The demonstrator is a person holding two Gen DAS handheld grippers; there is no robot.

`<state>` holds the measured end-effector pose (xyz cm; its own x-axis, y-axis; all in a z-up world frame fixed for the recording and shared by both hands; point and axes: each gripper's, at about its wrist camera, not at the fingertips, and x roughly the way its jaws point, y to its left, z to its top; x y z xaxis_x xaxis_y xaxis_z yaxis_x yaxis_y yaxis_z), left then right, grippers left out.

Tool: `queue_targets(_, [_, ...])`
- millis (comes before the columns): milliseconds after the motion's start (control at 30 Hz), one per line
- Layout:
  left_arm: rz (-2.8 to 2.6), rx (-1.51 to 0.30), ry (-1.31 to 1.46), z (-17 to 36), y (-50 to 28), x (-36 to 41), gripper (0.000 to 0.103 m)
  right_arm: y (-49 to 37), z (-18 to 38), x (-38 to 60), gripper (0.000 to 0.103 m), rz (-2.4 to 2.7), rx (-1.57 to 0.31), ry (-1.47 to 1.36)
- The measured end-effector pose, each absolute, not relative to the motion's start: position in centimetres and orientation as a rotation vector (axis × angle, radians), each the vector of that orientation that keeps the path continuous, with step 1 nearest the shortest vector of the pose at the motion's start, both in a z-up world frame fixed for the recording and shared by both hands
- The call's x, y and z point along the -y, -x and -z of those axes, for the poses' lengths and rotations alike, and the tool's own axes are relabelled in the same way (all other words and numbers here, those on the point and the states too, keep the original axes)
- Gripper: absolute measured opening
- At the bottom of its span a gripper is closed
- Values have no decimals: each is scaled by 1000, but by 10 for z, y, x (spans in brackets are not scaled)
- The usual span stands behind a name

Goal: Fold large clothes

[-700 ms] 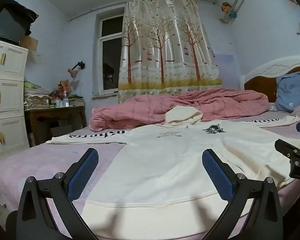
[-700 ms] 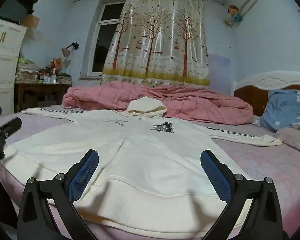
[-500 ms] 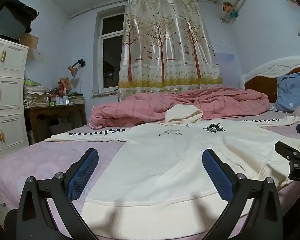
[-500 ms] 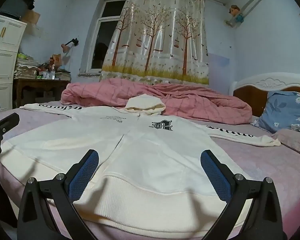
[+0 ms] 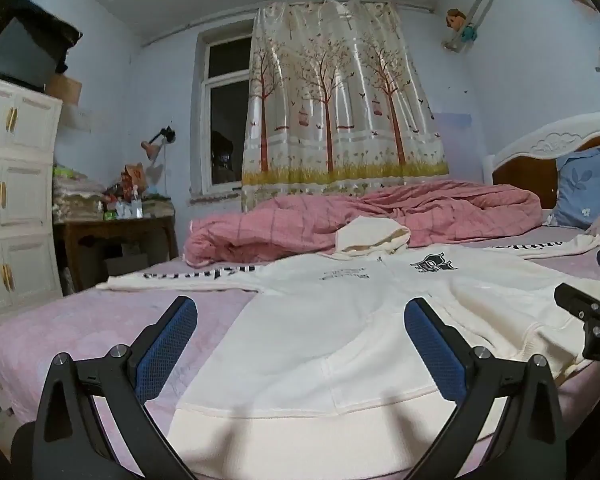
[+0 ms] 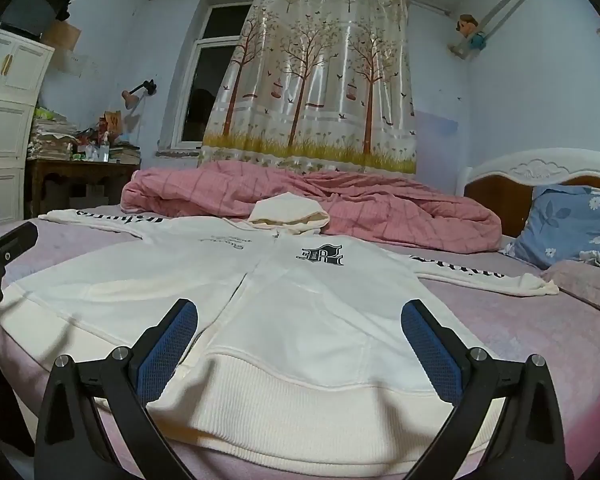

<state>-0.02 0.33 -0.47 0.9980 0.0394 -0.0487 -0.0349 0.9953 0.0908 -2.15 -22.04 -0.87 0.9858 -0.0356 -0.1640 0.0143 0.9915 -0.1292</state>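
Note:
A cream hoodie (image 5: 340,320) with black lettering lies spread flat, front up, on the pink bed sheet (image 5: 80,328), sleeves out to both sides and hood at the far end. It also fills the right wrist view (image 6: 300,300). My left gripper (image 5: 300,344) is open and empty, low over the hem's left part. My right gripper (image 6: 300,344) is open and empty, low over the hem's right part. The right gripper's fingers show at the edge of the left wrist view (image 5: 584,308), and the left gripper's finger shows in the right wrist view (image 6: 8,244).
A rumpled pink quilt (image 5: 360,220) lies behind the hoodie. A blue flowered pillow (image 6: 568,220) and wooden headboard (image 6: 540,176) are at the right. A cluttered wooden desk (image 5: 112,232) and white cabinet (image 5: 12,200) stand left of the bed.
Both grippers have tilted and shifted slightly; the hoodie sits a little lower and closer in both views. Both stay open and the hoodie has not moved.

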Motion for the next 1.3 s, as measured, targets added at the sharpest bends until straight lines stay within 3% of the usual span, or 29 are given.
queue_targets(1300, [-91, -22, -97, 9, 0, -1, 103, 26, 12, 232, 103, 31, -170, 92])
